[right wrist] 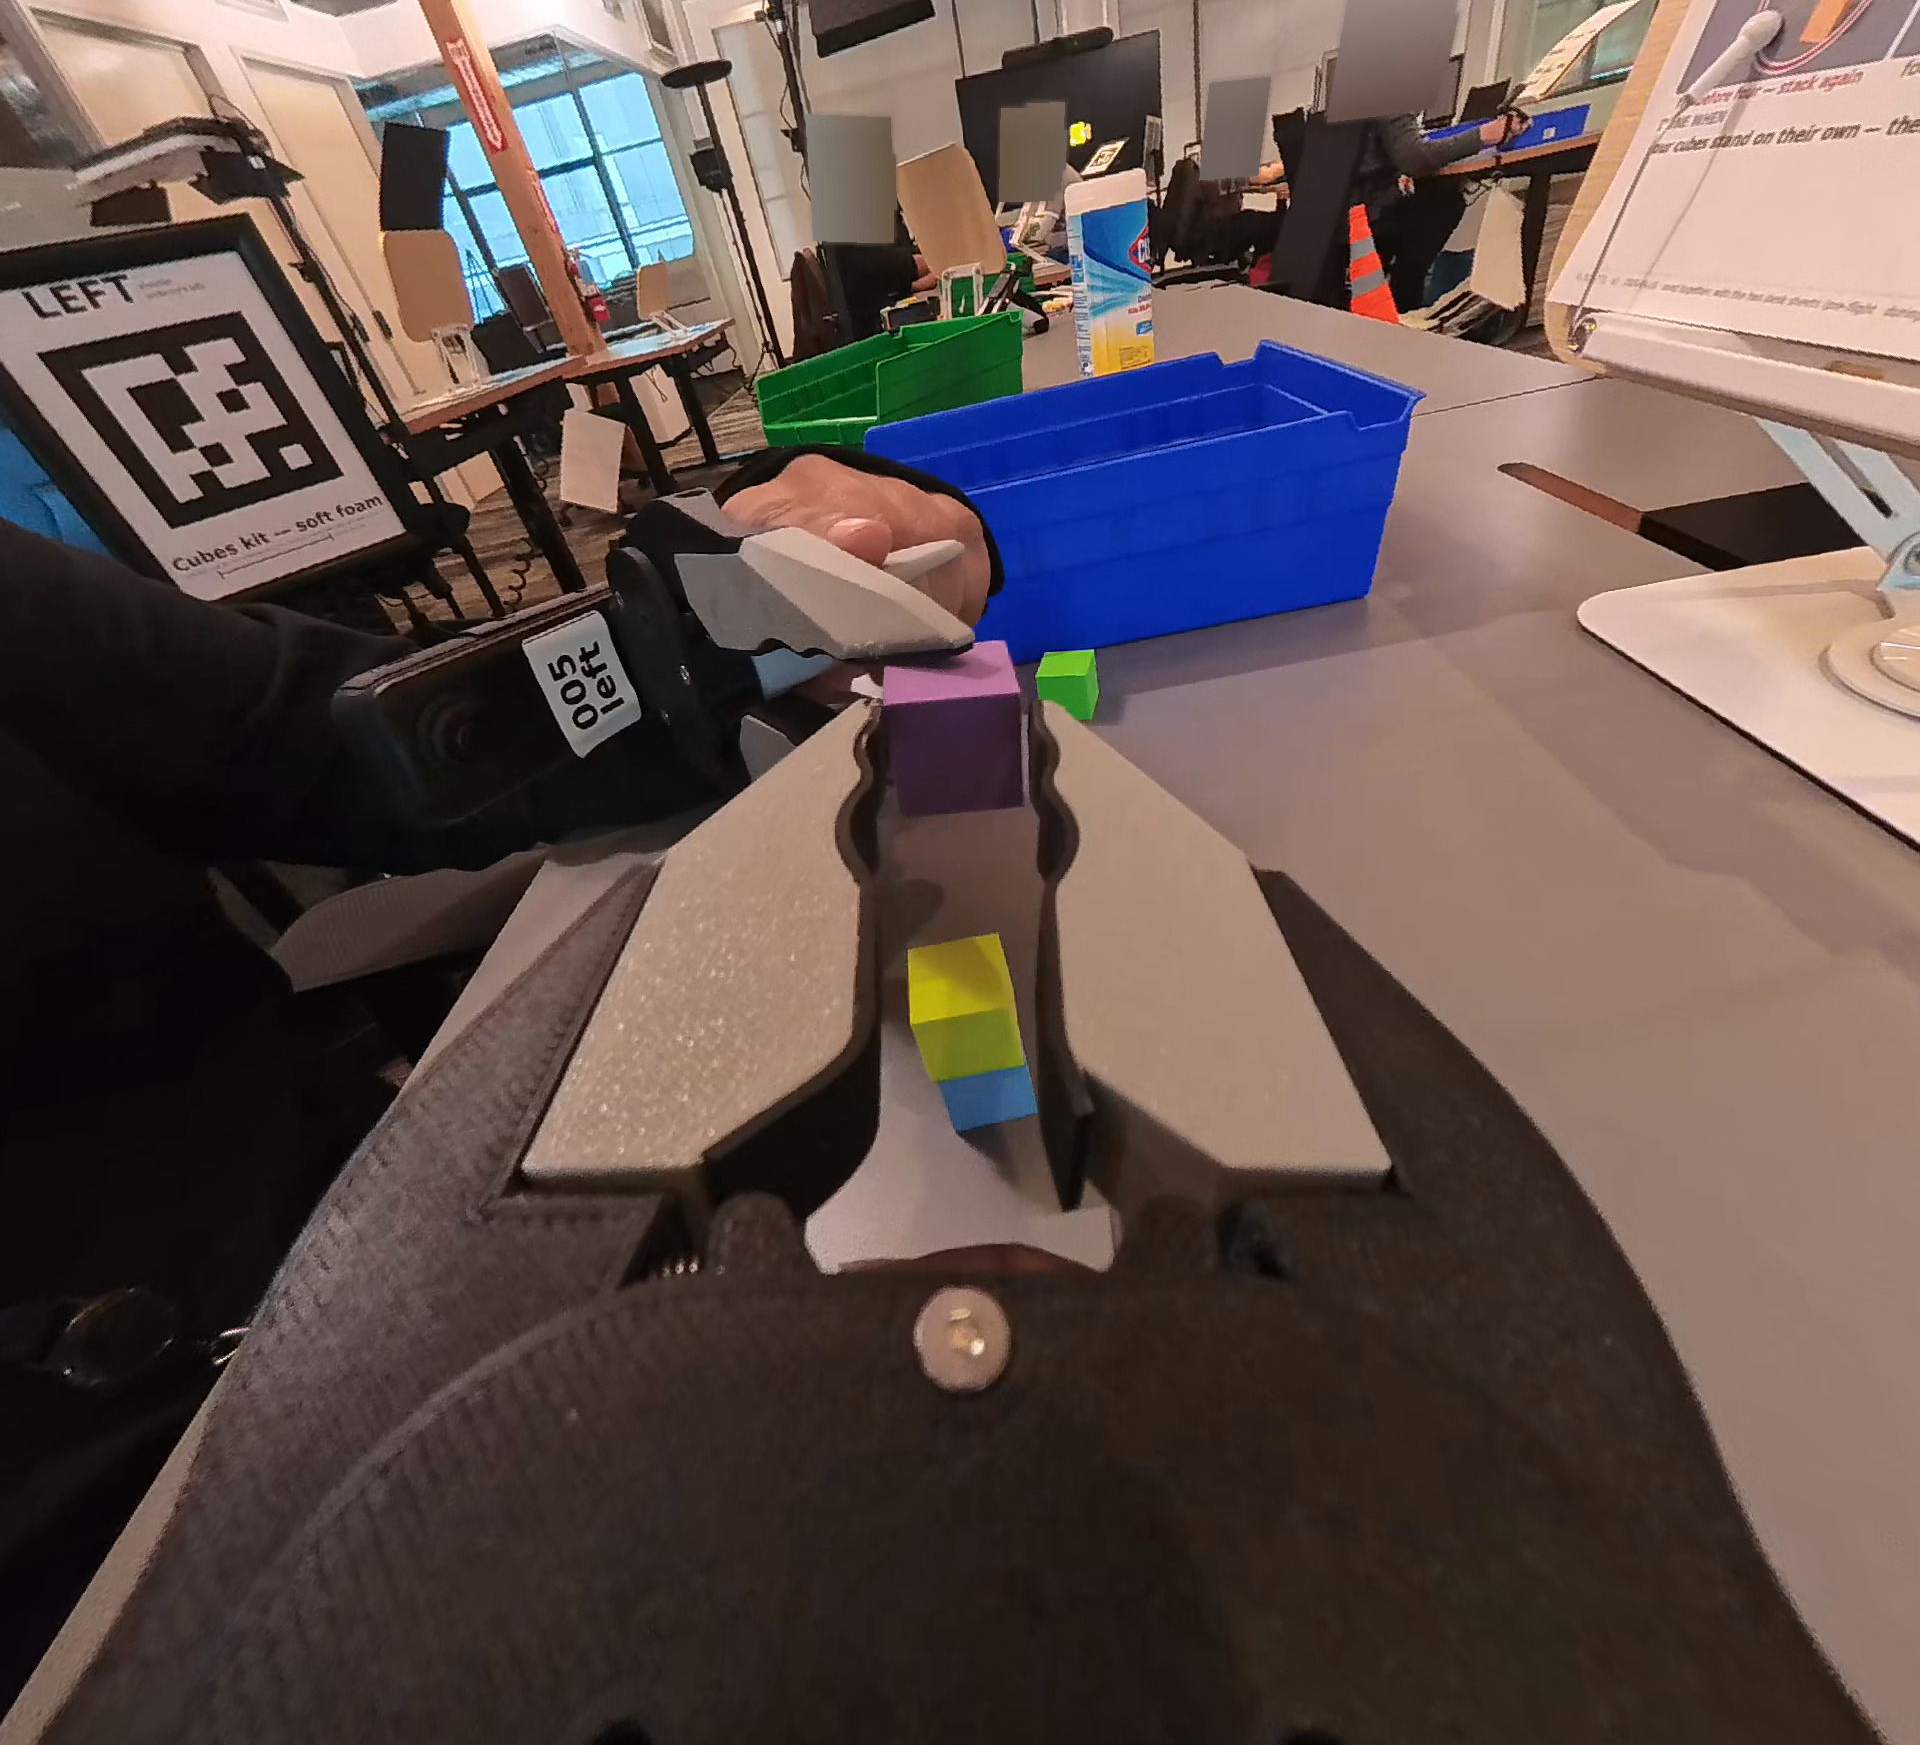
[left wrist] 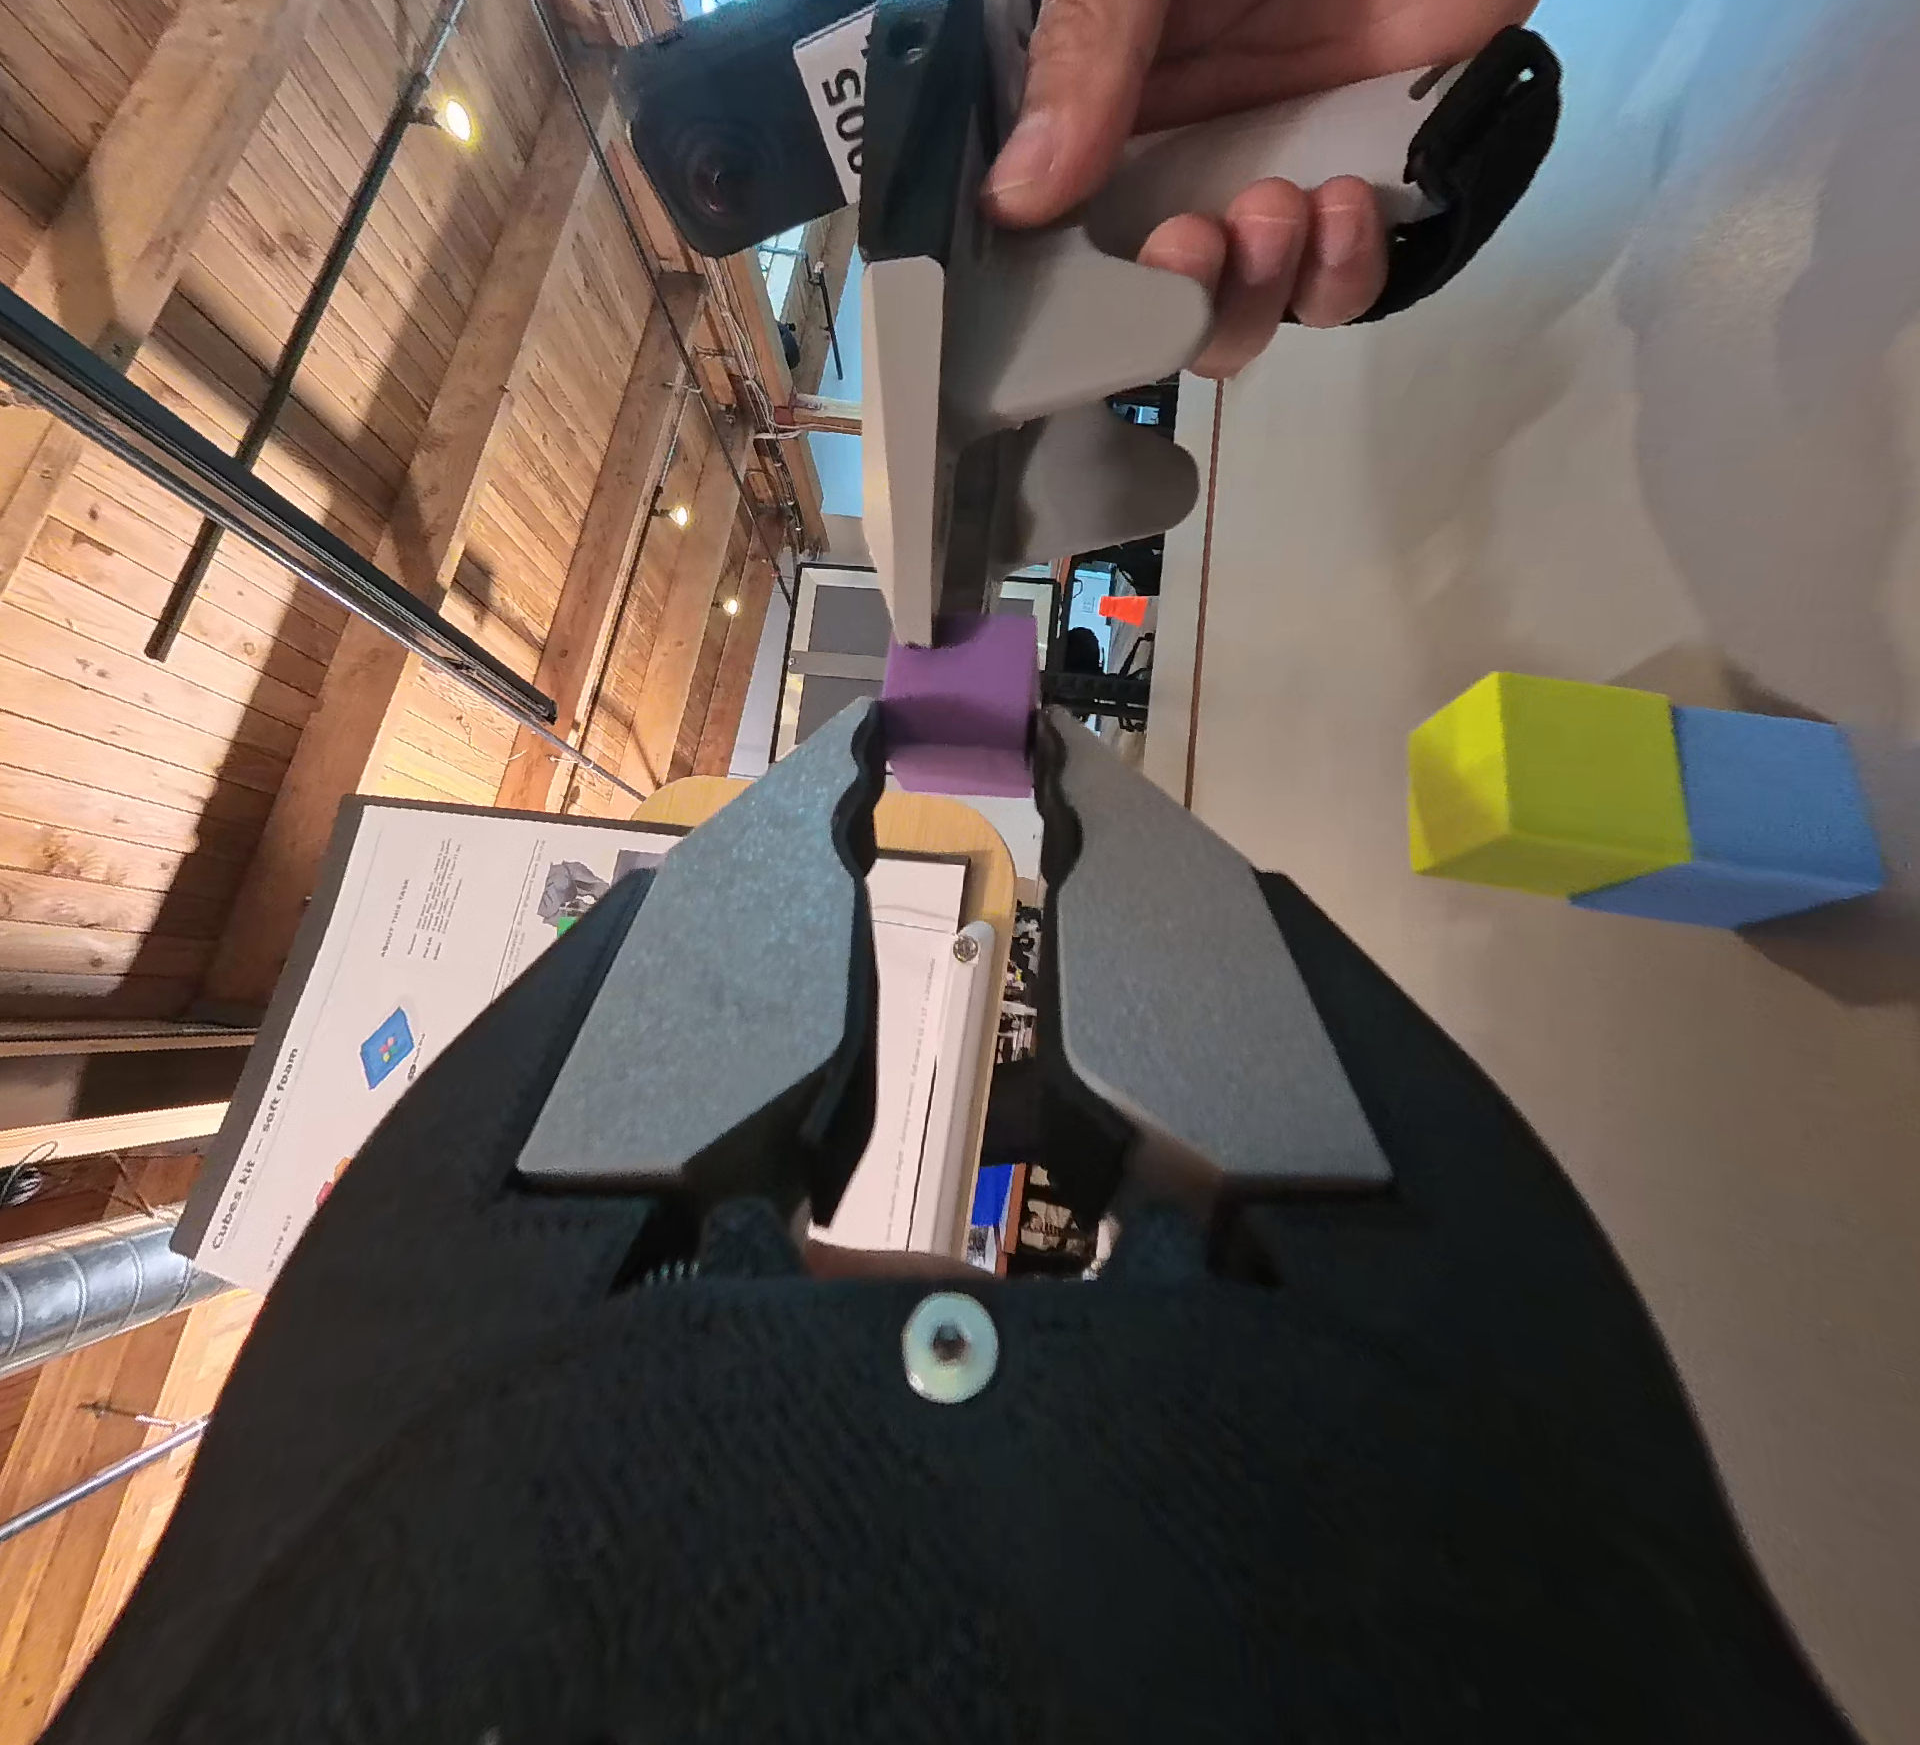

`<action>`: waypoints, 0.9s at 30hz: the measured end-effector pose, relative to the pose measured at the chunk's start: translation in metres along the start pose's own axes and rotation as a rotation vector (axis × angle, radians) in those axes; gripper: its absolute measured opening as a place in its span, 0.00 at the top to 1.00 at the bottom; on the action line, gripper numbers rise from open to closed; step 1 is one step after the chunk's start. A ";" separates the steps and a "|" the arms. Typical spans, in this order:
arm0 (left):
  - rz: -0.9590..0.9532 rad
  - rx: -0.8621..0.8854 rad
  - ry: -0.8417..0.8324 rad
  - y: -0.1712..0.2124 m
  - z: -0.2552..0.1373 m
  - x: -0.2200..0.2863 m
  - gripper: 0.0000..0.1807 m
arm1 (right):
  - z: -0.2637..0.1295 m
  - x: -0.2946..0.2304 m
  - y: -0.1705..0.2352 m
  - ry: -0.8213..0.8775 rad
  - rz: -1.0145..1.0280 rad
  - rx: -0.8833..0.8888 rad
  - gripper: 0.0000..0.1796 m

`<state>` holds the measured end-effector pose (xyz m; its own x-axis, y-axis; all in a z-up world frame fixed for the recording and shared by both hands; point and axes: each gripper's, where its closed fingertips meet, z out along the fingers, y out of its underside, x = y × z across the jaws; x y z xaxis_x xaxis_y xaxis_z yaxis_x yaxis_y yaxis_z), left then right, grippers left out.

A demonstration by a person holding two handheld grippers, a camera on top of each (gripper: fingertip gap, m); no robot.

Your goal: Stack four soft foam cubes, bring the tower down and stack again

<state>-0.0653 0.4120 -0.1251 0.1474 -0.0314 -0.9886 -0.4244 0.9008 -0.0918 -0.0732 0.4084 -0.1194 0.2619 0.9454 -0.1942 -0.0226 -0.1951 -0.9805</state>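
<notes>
Claws left and right both clench purple cube; blue bin's contents hidden.

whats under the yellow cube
The yellow cube sits directly on the blue cube, which rests on the grey table. Nothing is on top of it. The faces where the two cubes meet are covered, and the blue cube's underside cannot be seen.
</notes>
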 end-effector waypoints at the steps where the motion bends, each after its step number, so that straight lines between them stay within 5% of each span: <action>1: 0.000 0.002 0.000 0.000 0.000 0.000 0.86 | 0.000 0.000 0.000 0.000 0.000 0.001 0.86; 27: 0.010 -0.002 0.006 -0.001 0.000 0.003 0.85 | 0.002 -0.002 0.002 0.001 -0.013 -0.011 0.87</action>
<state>-0.0643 0.4110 -0.1275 0.1381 -0.0253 -0.9901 -0.4277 0.9001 -0.0826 -0.0756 0.4065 -0.1214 0.2634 0.9474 -0.1817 -0.0086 -0.1860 -0.9825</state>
